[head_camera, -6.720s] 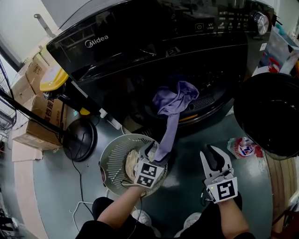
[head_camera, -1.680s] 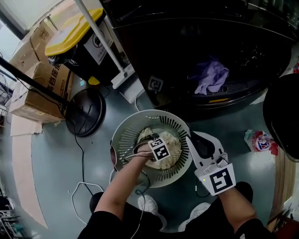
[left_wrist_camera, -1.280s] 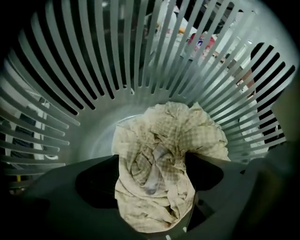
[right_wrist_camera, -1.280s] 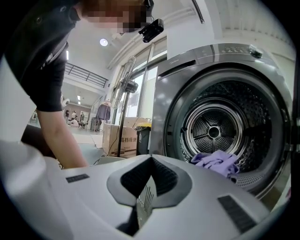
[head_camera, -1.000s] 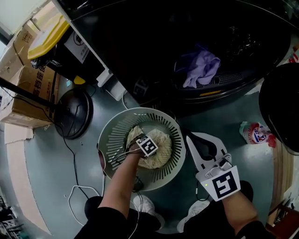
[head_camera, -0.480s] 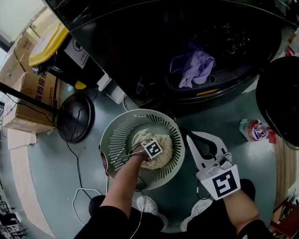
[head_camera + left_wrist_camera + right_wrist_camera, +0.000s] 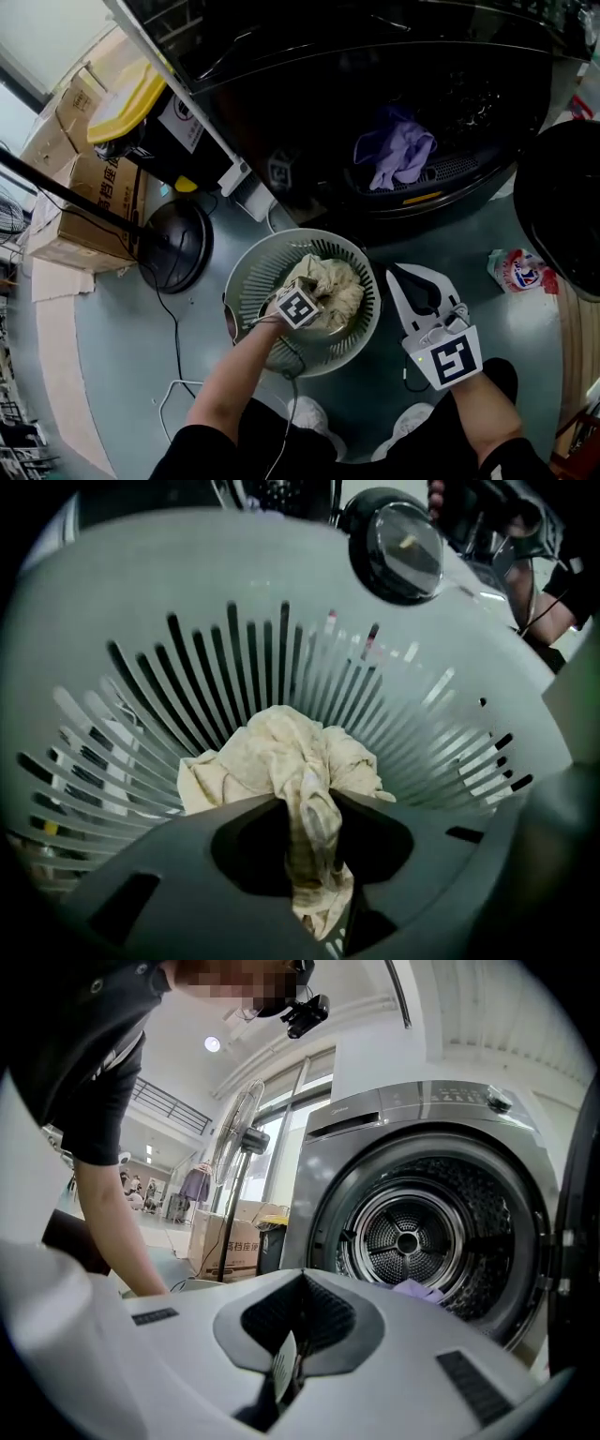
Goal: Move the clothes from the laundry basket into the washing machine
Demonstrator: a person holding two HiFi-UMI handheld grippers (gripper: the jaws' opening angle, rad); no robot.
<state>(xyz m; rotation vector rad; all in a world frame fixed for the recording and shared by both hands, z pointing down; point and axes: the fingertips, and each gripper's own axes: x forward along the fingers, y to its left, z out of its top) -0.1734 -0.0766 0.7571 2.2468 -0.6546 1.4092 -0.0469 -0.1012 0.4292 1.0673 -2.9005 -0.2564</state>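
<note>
left claw point(image 7: 314, 832), jaws just closing on a crumpled cream cloth point(image 7: 281, 752), with the open black washing machine point(image 7: 450, 103) up ahead (right claw point(image 7: 300, 1283) shut).

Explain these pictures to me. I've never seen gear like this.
A person holds a two-jaw tool in each hand; there is no robot. One camera on the person's head looks down; the others ride on each tool, looking along its jaws. On the floor a pale round slotted plastic laundry basket stands before a dark front-loading washing machine, with a purple garment at its open drum. The left tool has just been closing its jaws and grips a cream crumpled cloth in the basket. The right tool is shut.
</note>
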